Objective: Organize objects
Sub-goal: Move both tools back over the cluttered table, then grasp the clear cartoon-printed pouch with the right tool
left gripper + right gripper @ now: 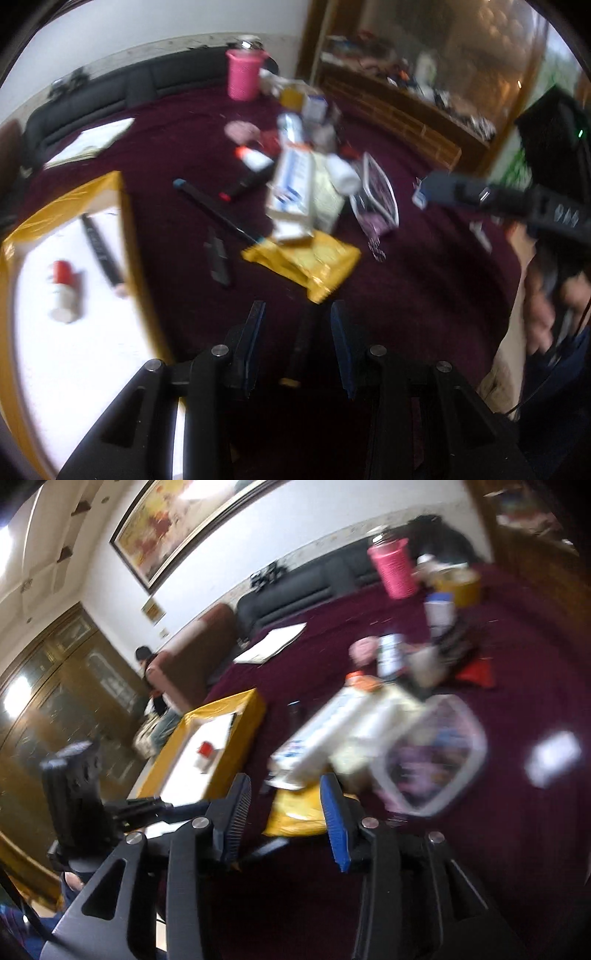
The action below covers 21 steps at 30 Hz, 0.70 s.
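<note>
From the left wrist view, the left hand-held gripper [297,332] hangs over the maroon counter [424,295], its jaws partly apart with a dark slim stick [303,343] between them; blur hides whether the pads press it, so the grip cannot be told. Just ahead lies a yellow packet [306,258]; to its left stands the yellow-rimmed tray [122,206], holding a red-capped bottle [62,288].

In the right wrist view, the right hand-held gripper [286,812] stands open and empty, the yellow packet [295,812] just beyond its tips and a white box [332,723] farther ahead. The left gripper's body [74,794] sits close on its left.

Both frames are blurred; the likely risks are the two tools colliding or a finger sweeping the crowded pile.
</note>
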Each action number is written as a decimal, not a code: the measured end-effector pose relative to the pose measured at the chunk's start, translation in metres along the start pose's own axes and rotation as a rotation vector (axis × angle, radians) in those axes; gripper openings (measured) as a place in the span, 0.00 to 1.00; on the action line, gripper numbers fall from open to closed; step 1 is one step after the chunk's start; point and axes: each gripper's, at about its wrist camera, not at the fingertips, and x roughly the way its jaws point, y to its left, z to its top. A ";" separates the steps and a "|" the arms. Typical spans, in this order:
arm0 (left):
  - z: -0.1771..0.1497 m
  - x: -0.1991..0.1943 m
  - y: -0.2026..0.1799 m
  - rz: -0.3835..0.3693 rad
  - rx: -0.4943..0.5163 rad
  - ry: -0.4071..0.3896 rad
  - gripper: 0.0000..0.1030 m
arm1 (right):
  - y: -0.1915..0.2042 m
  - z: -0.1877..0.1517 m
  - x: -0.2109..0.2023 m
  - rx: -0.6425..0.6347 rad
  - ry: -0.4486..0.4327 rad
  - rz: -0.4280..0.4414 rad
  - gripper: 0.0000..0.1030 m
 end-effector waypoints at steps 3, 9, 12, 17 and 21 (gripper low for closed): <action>0.001 0.018 -0.008 0.016 0.014 0.039 0.30 | -0.021 -0.005 -0.020 -0.002 -0.025 -0.060 0.36; -0.001 0.048 -0.027 0.068 0.080 0.106 0.30 | -0.072 -0.017 -0.042 0.088 -0.044 -0.136 0.47; 0.000 0.060 -0.035 0.130 0.109 0.095 0.30 | -0.087 -0.016 -0.043 0.110 -0.025 -0.149 0.49; -0.004 0.058 -0.043 0.132 0.125 0.063 0.12 | -0.099 -0.005 -0.027 0.250 0.013 -0.087 0.66; -0.008 0.053 -0.039 0.125 0.116 0.059 0.12 | -0.098 0.005 -0.005 0.338 0.022 -0.089 0.72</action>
